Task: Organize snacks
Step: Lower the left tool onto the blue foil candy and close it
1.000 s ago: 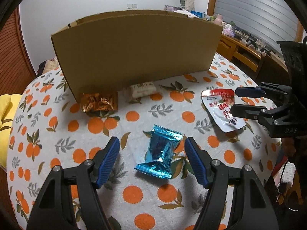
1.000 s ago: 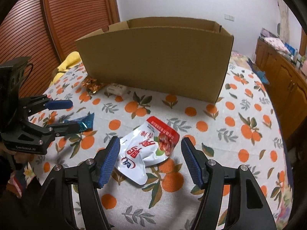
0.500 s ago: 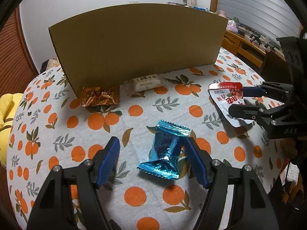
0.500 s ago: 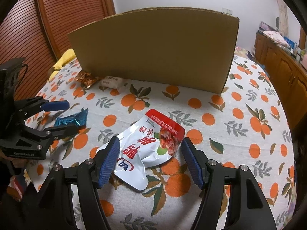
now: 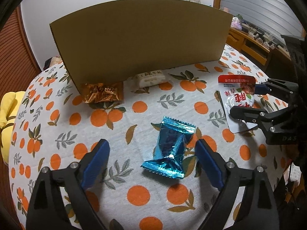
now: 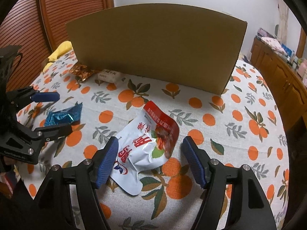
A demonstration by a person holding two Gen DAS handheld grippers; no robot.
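Left tongs [image 5: 151,164]: while straddling the blue packet [image 5: 170,149], just widened, gripping nothing; centre before squeezing.
Right tongs [image 6: 151,161]: wide around the white pouch [image 6: 145,149], unclamped.

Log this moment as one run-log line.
left gripper: open, jaws just widened around blue packet | right gripper: open around white-red pouch | cardboard box: behind

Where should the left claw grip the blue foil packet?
Grip the blue foil packet at its pinched waist, coming down from above. It lies flat on the tablecloth, lengthwise between the open left claw, so the fingers close across its narrow middle.
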